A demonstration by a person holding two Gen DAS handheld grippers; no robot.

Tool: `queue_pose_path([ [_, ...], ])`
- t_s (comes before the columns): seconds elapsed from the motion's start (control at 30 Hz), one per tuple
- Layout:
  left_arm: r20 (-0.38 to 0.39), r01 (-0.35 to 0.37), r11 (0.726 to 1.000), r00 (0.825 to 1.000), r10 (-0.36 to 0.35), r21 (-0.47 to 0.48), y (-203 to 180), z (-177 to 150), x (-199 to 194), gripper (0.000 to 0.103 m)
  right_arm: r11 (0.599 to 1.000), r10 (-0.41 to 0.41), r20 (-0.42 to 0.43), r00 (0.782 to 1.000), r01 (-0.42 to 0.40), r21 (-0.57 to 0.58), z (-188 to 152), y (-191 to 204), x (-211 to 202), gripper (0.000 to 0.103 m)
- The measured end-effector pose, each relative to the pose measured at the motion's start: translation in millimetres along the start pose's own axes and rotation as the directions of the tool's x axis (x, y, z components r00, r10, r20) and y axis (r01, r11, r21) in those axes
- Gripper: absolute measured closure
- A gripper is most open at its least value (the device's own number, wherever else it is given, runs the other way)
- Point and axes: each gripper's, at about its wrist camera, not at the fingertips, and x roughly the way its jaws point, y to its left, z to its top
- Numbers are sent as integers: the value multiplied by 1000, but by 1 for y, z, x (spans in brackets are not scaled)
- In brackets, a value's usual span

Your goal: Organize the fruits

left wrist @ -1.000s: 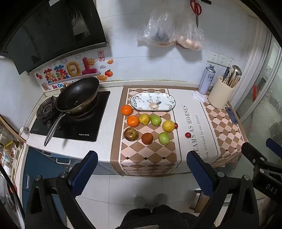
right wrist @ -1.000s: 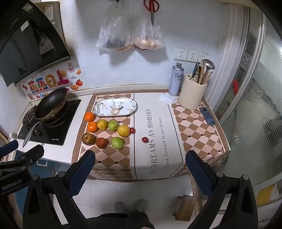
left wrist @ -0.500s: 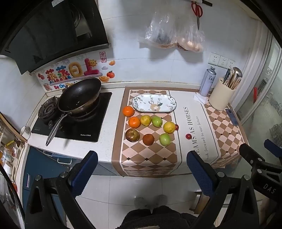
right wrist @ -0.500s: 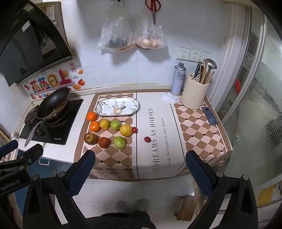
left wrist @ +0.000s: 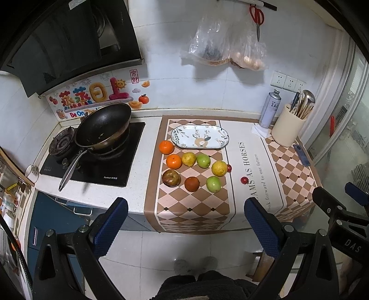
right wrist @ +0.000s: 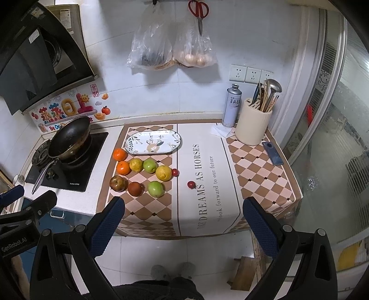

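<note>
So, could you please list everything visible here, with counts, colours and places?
Plate: 1, white patterned, on mat behind fruit.
Oranges: 2, orange, fruit cluster's left.
Pears: 2, yellow, middle row.
Green apples: 2, green, middle and front rows.
Brown fruits: 2, brownish-red, front row.
Cherry tomatoes: 2, red, right of cluster.
Wok: 1, black, on stove.
Can: 1, silver, back.
Utensil holder: 1, cream, beside can.
Phone: 1, blue, mat's right.
Bags: 2, clear, hanging.
Scissors: 1, red, hanging.
Left gripper: open, empty.
Right gripper: open, empty.
</note>
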Motion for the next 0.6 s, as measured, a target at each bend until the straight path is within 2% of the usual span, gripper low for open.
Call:
queue_pose_path([
  [0.6, 3, 0, 1000, 1000, 0, 0, 1, 0, -1, 0, 1000, 7, 5, 1000, -7, -2, -2, 8, -1, 0],
])
